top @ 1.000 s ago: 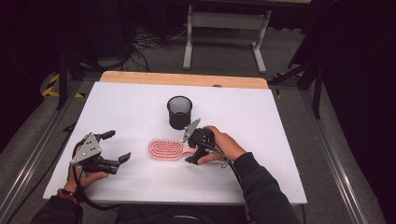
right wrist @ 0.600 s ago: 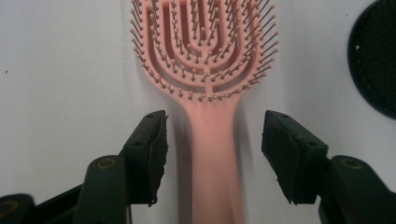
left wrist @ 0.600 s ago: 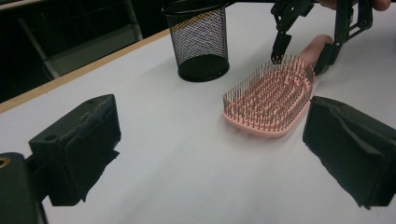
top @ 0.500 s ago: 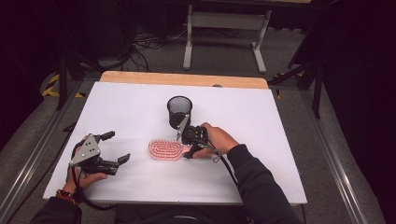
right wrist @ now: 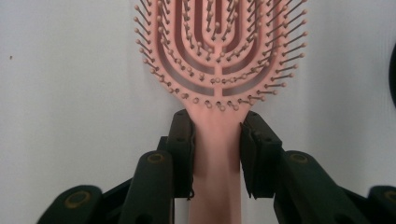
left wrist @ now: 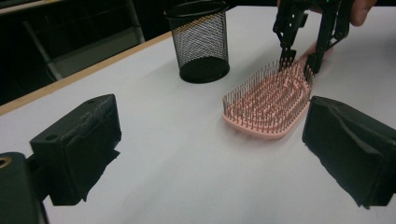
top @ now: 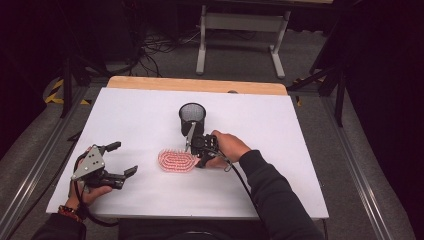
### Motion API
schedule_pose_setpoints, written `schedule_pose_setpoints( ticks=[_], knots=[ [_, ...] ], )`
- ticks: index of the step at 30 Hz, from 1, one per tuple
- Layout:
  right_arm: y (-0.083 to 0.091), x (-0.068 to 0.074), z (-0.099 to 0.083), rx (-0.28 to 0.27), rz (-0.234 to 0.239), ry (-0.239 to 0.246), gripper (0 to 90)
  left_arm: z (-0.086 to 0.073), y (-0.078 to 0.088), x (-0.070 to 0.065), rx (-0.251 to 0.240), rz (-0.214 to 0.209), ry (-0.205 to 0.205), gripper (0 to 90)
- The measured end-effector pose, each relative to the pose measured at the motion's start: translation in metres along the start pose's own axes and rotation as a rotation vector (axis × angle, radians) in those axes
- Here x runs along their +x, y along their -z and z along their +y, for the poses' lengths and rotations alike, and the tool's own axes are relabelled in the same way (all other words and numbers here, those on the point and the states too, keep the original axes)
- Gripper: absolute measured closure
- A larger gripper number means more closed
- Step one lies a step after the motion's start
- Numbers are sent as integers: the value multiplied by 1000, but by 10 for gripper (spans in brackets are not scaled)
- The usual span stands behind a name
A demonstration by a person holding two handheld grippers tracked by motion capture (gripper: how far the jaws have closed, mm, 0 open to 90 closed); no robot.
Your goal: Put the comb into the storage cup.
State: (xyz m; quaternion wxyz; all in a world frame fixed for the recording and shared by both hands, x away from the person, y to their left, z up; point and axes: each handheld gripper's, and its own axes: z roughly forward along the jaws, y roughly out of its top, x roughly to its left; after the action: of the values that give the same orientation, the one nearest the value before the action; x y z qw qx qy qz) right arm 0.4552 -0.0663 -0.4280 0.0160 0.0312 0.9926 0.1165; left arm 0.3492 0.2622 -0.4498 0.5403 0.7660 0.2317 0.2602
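A pink hairbrush [top: 175, 161] lies bristles up on the white table [top: 300, 150], near its middle. My right gripper [top: 199, 153] has just been closing its jaws on the brush's handle. In the right gripper view the two pads press the handle [right wrist: 217, 168] from both sides, just behind the head of the hairbrush [right wrist: 219, 42]. From the left gripper view the right gripper [left wrist: 299, 63] stands over the far end of the hairbrush [left wrist: 271, 98]. My left gripper [top: 125, 157] rests open at the table's left with nothing between its jaws.
A black mesh cup [top: 192, 117] stands upright just behind the brush, close to the right gripper; the left gripper view shows the mesh cup [left wrist: 201, 42] too. A wooden strip [top: 200, 85] runs along the table's far edge. Beyond it stands a metal frame on the floor.
The right gripper has slid left onto the brush handle and its jaws have closed on it. The left gripper has stayed where it was.
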Motion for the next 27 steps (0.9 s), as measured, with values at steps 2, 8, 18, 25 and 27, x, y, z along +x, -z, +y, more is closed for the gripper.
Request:
schedule_pose_setpoints(
  ticks=[2,8,18,25,27],
  knots=[
    [0,-1,-1,-9,-2,-1,691,0,1,1,-8,3,15,57],
    [0,1,-4,-34,-14,12,696,-1,1,0,4,2,15,56],
    [5,8,-19,-218,-83,-47,699,-2,3,2,-11,-4,35,55],
    [11,9,-29,-339,-102,-90,699,-2,4,3,-14,-1,39,54],
    [12,9,-30,-357,-102,-95,699,-3,3,3,-16,-1,43,55]
  ],
)
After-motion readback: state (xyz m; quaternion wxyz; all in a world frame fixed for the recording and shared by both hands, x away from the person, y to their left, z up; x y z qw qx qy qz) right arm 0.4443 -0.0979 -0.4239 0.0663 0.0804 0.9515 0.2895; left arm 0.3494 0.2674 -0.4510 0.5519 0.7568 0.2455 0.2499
